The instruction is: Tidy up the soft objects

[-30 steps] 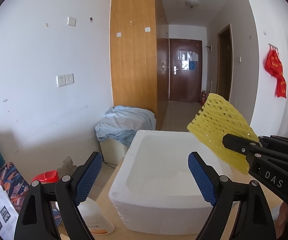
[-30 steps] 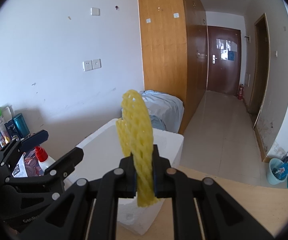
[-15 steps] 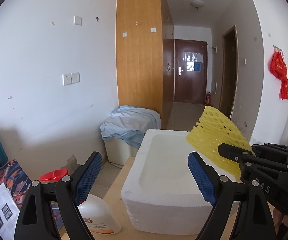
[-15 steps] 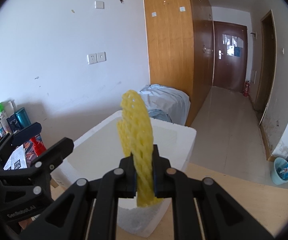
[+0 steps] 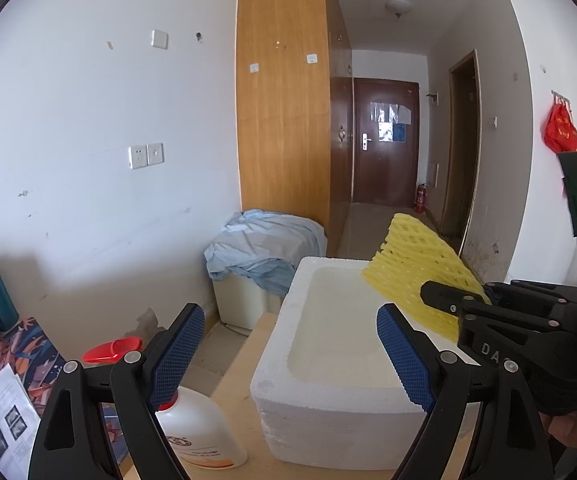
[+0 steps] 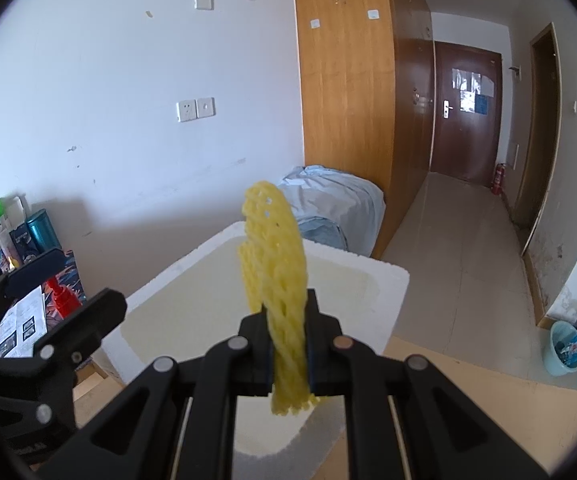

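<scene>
Right gripper (image 6: 288, 344) has its jaws pinched tight on the lower end of a yellow foam fruit net (image 6: 278, 280), which stands up on edge above the near rim of the white foam box (image 5: 328, 368) on the tabletop (image 6: 488, 384); left gripper (image 5: 288, 356) hangs beside the box with jaws wide and nothing between them. Box interior looks bare, so I'd judge the task is early: this net is not yet dropped in and none are stowed. Net is a soft, open-lattice sleeve squashed flat in the grip; the box is rigid, grainy styrofoam with thick walls and rounded inner corners.
</scene>
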Available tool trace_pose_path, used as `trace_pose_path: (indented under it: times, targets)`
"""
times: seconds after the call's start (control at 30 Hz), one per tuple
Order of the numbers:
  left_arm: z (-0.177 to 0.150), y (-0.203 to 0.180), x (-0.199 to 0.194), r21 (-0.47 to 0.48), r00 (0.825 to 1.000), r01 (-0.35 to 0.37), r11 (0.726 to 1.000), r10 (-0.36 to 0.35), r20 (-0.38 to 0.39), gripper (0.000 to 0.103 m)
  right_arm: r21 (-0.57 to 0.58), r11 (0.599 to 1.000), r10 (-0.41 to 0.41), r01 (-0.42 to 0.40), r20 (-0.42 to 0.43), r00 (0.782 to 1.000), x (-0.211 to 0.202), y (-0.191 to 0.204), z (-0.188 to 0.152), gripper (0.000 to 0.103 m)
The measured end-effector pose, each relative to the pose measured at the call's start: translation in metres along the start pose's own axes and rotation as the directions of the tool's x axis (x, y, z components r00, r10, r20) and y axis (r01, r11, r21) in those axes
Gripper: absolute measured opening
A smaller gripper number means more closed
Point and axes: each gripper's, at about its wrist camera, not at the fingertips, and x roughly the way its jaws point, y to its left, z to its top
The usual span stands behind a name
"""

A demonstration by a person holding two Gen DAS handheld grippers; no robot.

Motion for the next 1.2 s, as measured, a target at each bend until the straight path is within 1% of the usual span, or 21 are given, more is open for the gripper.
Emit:
trace_pose_path:
  times: [0.43, 0.63, 0.7, 0.77, 0.8, 0.83, 0.87, 0.97, 1.2]
  targets:
    - [0.001, 0.006, 0.000, -0.007, 1.000, -0.015, 1.000, 0.015, -0.004, 0.088, -0.008, 1.000, 0.020, -0.020, -0.024, 1.000, 0.008, 0.003, 0.001, 0.015]
    - [0.002, 0.007, 0.001, -0.012, 1.000, -0.018, 1.000, 0.018, -0.006, 0.088, -0.002, 1.000, 0.014, -0.014, -0.029, 0.999, 0.007, 0.000, 0.000, 0.016]
    - [0.002, 0.006, 0.002, -0.010, 1.000, -0.016, 1.000, 0.016, -0.008, 0.088, 0.001, 1.000, 0.002, -0.002, -0.037, 0.999, 0.008, 0.000, 0.001, 0.029]
    - [0.002, 0.006, 0.002, -0.009, 1.000, -0.014, 1.000, 0.014, -0.007, 0.088, 0.002, 1.000, -0.009, 0.009, -0.027, 1.000, 0.005, -0.001, 0.001, 0.052]
    - [0.001, 0.007, 0.002, -0.009, 1.000, -0.015, 1.000, 0.015, -0.007, 0.088, 0.001, 1.000, -0.012, 0.012, -0.021, 1.000, 0.003, 0.000, 0.001, 0.057]
    - [0.002, 0.007, 0.001, -0.009, 1.000, -0.013, 1.000, 0.013, -0.007, 0.088, -0.001, 1.000, -0.013, 0.013, -0.009, 1.000, 0.001, 0.000, 0.001, 0.064]
    - [0.002, 0.008, 0.001, -0.011, 1.000, -0.013, 1.000, 0.013, -0.007, 0.088, -0.006, 1.000, -0.014, 0.014, -0.004, 1.000, -0.001, 0.002, 0.001, 0.067]
    - [0.002, 0.009, 0.001, -0.017, 1.000, -0.014, 1.000, 0.014, -0.005, 0.088, -0.020, 1.000, -0.024, 0.024, 0.003, 1.000, -0.003, 0.005, 0.003, 0.071]
    - [0.002, 0.012, 0.001, -0.018, 1.000, -0.011, 1.000, 0.011, -0.001, 0.088, -0.015, 0.999, -0.032, 0.032, -0.003, 0.999, -0.004, 0.005, 0.003, 0.073]
